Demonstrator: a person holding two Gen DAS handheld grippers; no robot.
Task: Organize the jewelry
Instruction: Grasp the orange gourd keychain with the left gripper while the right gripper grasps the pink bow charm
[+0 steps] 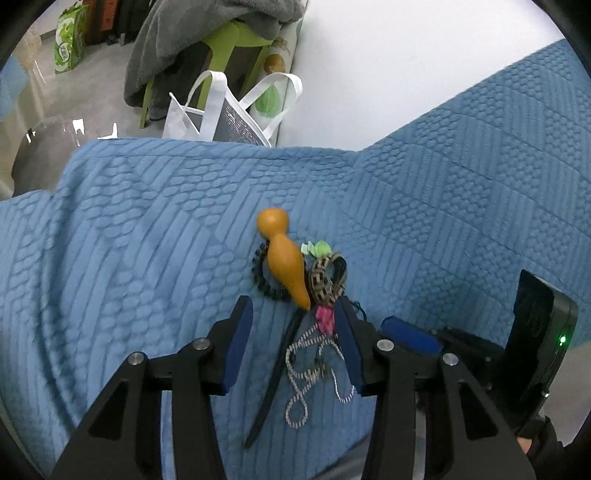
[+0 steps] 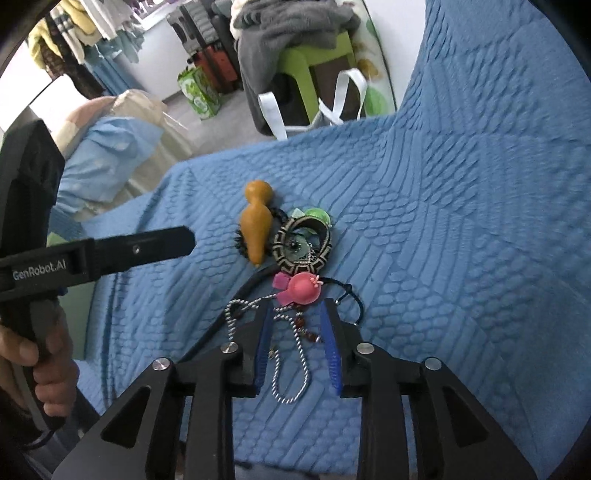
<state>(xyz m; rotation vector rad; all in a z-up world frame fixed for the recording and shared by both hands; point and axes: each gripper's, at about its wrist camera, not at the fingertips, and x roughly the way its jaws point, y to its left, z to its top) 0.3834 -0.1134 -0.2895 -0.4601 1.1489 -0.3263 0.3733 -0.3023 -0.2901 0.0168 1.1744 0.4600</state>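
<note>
- Left wrist view: left gripper (image 1: 293, 317), released, straddled the silver chain (image 1: 314, 373) on the blue bedspread (image 1: 147, 229), beside the orange gourd (image 1: 282, 258); sorting looked barely begun
- Right wrist view: right gripper (image 2: 295, 314), released, framed the same chain (image 2: 291, 354) below the pink charm (image 2: 304, 288); next move probably calls for closing on one strand alone

Left wrist view: looks down along the left gripper (image 1: 295, 314), close over the blue bedspread (image 1: 147, 221).
Right wrist view: same direction from the right gripper (image 2: 295, 314), equally near.
Shared: orange gourd (image 1: 282, 254) (image 2: 255, 225), jewelry pile (image 1: 317, 332) (image 2: 295, 280), green stool (image 1: 240, 35) (image 2: 306, 55) behind.
</note>
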